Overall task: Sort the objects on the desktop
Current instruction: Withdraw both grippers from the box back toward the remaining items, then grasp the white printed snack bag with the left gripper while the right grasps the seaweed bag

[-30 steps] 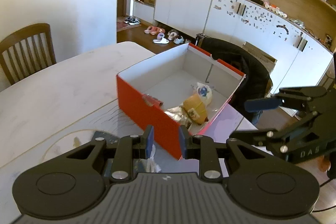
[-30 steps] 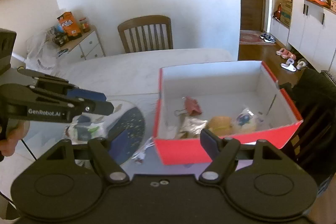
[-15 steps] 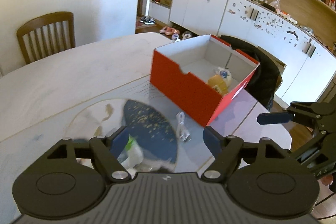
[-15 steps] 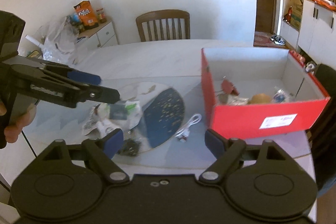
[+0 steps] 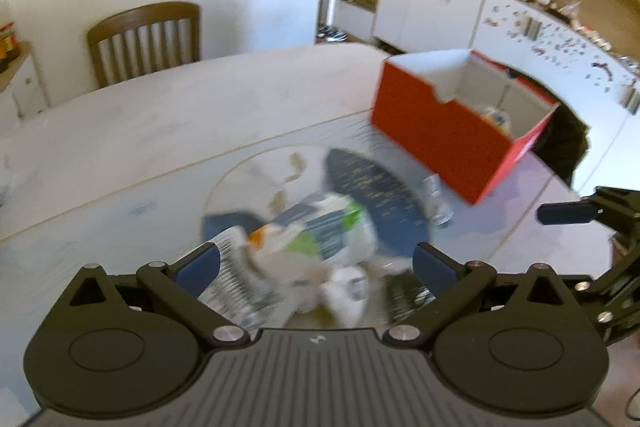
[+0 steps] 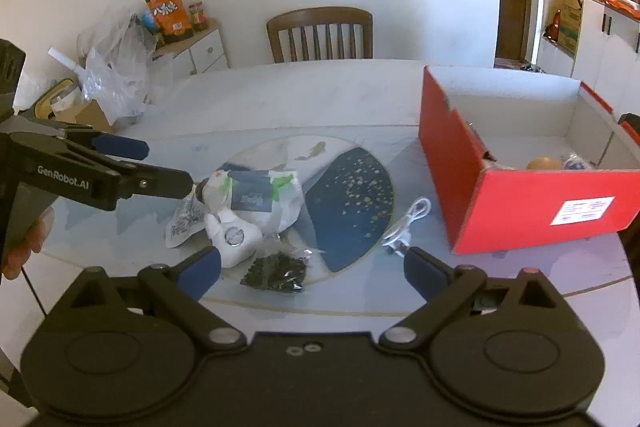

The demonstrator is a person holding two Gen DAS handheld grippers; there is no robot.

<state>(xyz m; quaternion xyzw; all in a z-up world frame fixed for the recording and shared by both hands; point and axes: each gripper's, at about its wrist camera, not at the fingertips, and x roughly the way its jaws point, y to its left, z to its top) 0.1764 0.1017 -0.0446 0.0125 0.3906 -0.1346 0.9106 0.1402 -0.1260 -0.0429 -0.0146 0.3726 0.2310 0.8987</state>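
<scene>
A red box [image 6: 520, 211] [image 5: 452, 143] stands open on the right of the table, with a brown round item [image 6: 544, 163] and a small packet inside. On the round blue-and-white mat [image 6: 348, 203] lies a pile: a white-green packet [image 6: 260, 195] [image 5: 320, 227], a white round item [image 6: 234, 239], a dark bag [image 6: 276, 269] and a white cable [image 6: 408, 221]. My left gripper [image 5: 316, 263] [image 6: 156, 165] hovers over the pile with its jaws opening, pressing on nothing. My right gripper [image 6: 312, 267] is opening too, near the dark bag, and holds nothing.
A wooden chair [image 6: 320, 35] stands at the table's far side. A low cabinet [image 6: 188, 55] with snack bags and plastic bags is at the back left. White cupboards [image 5: 440, 7] line the wall behind the box. A hand [image 6: 24, 243] holds the left gripper.
Both views have swung away from the box to the pile on the mat and come lower. The left jaws went from shut to wide. The right jaws spread wider.
</scene>
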